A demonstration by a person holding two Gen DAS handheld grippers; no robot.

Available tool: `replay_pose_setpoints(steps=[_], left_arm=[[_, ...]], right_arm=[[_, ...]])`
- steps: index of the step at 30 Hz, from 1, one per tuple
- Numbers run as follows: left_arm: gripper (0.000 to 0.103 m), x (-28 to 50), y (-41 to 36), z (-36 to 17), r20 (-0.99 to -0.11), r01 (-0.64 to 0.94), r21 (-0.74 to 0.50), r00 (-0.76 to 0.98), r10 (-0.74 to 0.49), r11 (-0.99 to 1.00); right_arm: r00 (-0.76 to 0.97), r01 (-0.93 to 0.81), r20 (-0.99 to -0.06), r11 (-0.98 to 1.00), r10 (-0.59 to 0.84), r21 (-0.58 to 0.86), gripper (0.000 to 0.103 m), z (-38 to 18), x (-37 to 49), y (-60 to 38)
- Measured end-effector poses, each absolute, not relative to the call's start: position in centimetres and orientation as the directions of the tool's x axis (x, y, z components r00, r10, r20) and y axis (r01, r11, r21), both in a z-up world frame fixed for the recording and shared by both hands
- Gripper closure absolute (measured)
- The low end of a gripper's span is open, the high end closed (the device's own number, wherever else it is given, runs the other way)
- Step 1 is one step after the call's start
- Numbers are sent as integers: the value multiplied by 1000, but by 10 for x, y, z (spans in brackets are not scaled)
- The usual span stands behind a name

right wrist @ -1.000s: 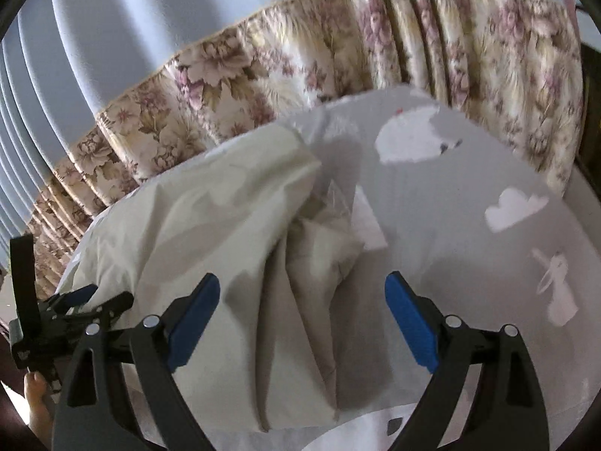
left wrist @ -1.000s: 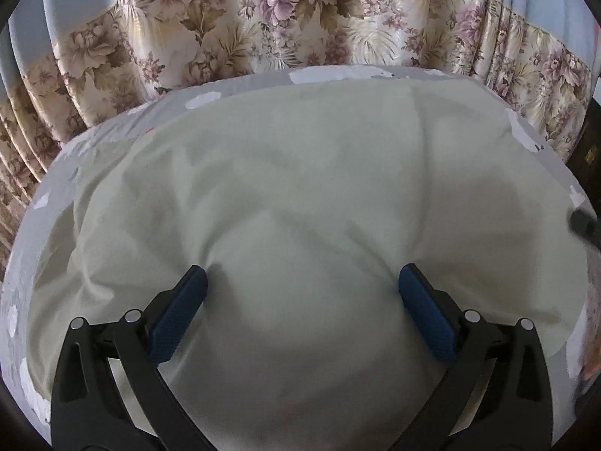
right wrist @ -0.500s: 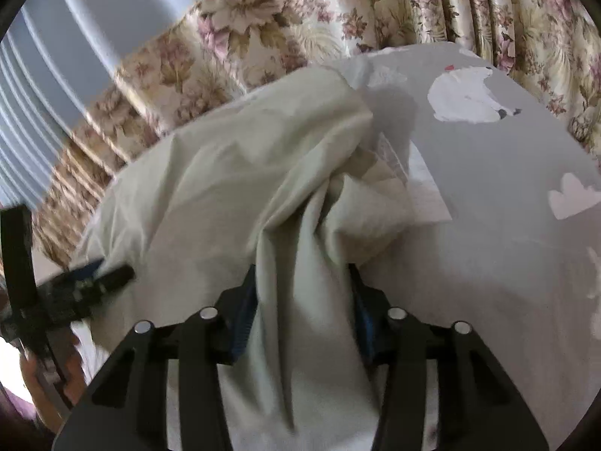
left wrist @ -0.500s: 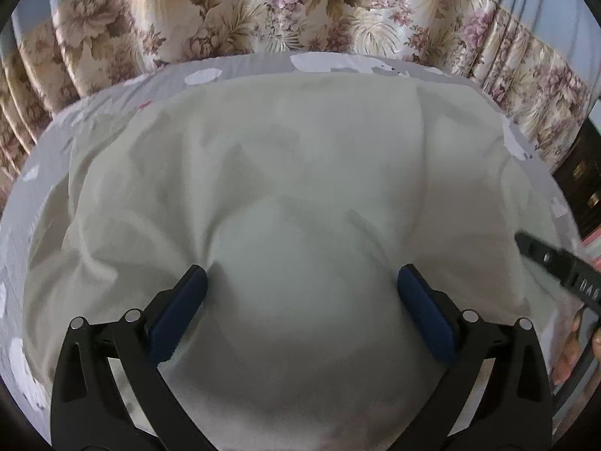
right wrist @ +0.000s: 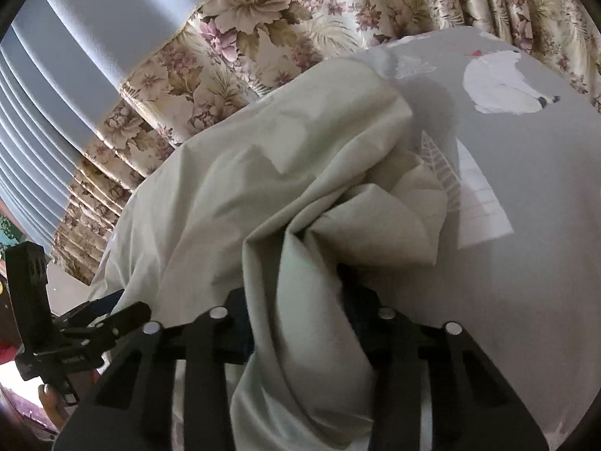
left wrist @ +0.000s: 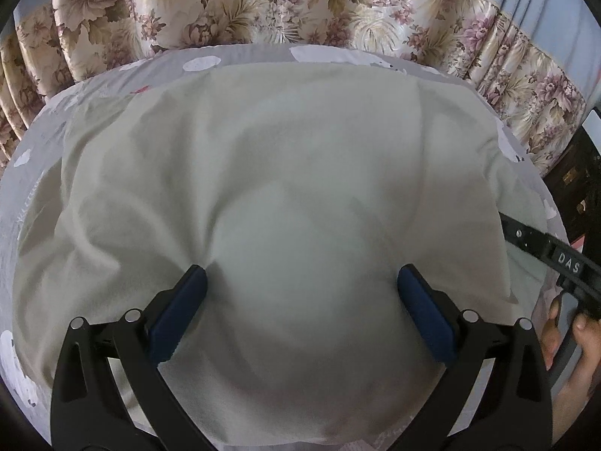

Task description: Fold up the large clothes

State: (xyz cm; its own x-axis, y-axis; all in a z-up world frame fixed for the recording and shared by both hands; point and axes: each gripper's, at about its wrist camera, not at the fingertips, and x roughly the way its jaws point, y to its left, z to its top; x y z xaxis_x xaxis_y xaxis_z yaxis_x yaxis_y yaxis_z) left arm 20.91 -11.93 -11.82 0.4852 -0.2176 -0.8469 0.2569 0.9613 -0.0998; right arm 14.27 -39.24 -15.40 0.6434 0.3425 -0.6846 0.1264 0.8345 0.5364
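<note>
A large pale cream garment [left wrist: 285, 195] lies spread over the grey printed bed sheet [left wrist: 112, 79]. My left gripper [left wrist: 300, 293] is open above its near part, blue pads wide apart, with cloth between them. In the right wrist view the garment [right wrist: 263, 188] is bunched and lifted at its right edge. My right gripper [right wrist: 296, 312] is shut on a thick fold of it, and cloth hides the pads. The right gripper's body shows at the right edge of the left wrist view [left wrist: 544, 251]. The left gripper shows at the left of the right wrist view [right wrist: 101, 319].
Floral curtains [left wrist: 300, 3] hang behind the bed, with blue curtain [right wrist: 75, 37] above them. The grey sheet [right wrist: 526, 195] with white animal prints lies bare to the right of the garment. Dark furniture [left wrist: 578, 180] stands at the right.
My right gripper closed on the bunched right edge of the garment and lifted it. The left gripper stayed open and edged forward over the cloth.
</note>
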Motion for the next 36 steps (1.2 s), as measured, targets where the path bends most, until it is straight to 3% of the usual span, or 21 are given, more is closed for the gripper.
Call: replay_pose_setpoints(steps=[4, 7, 13, 17, 20, 26, 31, 36], left_arm=[[3, 208, -122, -118, -847, 246, -86, 492, -201, 965], [3, 205, -118, -114, -851, 250, -100, 480, -213, 963], [3, 205, -108, -115, -851, 247, -143, 464, -247, 958], [3, 204, -114, -117, -853, 244, -104, 477, -213, 964], [3, 207, -116, -121, -859, 252, -88, 471, -202, 964], [3, 216, -121, -129, -874, 240, -71, 452, -176, 968], [3, 215, -123, -131, -871, 244, -54, 463, -165, 968], [3, 210, -121, -131, -847, 254, -65, 497, -188, 965]], right_arm=[[620, 161, -703, 820, 349, 549, 63, -154, 142, -396], [609, 219, -725, 810, 322, 544, 56, -150, 125, -400], [624, 226, -711, 796, 324, 562, 56, -152, 118, -403], [646, 161, -690, 826, 325, 540, 82, -154, 144, -390], [672, 134, -666, 831, 325, 540, 89, -141, 145, -390], [761, -34, -548, 865, 348, 501, 91, -64, 130, -364], [742, -150, -551, 896, 381, 417, 91, -37, 137, -323], [734, -144, -560, 894, 384, 424, 91, -35, 141, -319]])
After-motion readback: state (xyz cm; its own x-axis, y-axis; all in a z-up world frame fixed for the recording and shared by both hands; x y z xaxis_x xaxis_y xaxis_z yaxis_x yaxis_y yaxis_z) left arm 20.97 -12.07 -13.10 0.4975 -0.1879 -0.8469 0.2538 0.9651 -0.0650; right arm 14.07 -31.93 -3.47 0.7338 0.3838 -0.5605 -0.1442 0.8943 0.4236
